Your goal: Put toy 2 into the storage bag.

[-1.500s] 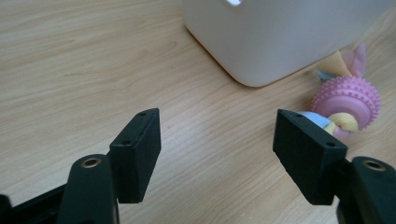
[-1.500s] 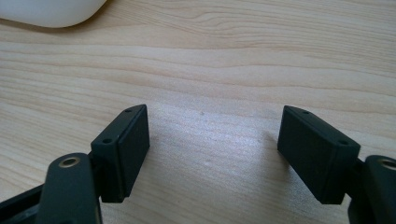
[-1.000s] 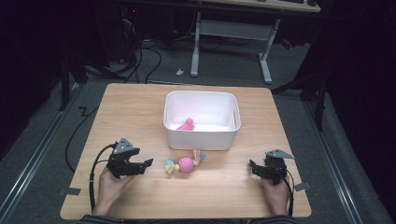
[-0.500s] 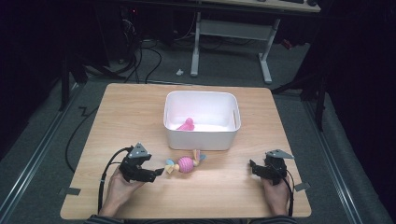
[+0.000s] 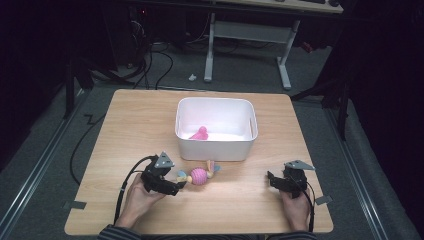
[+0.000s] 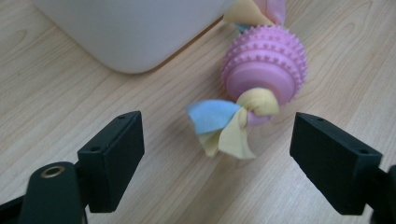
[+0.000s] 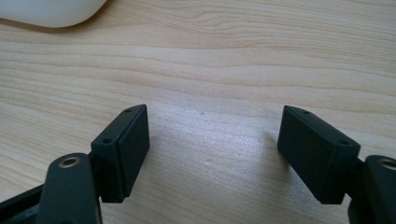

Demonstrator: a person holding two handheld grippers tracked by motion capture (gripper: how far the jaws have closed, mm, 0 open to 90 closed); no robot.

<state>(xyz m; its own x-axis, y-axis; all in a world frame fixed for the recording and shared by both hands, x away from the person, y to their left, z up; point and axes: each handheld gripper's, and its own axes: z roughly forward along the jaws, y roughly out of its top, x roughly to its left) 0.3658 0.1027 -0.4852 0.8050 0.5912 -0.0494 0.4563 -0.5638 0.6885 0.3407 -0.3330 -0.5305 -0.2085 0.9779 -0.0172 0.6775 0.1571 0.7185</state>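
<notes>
Left gripper view: the left gripper [image 6: 217, 149], jaws spread, faces the knotted end of the pink ball toy [image 6: 264, 70], whose long axis runs away alongside the white bin [image 6: 130, 28].

Lab-like room, wooden table [image 5: 150, 125], floor cables [image 5: 160, 62], metal desk legs [image 5: 282, 65]

In the left gripper view the white tub [image 6: 126, 32] is cut off by the top edge, and so is the far fabric tuft [image 6: 254, 11] of the pink ball toy [image 6: 264, 65]. In the high view the small pink thing [image 5: 200, 133] inside the tub is too small to identify. The bottom edge there cuts off both forearms.
</notes>
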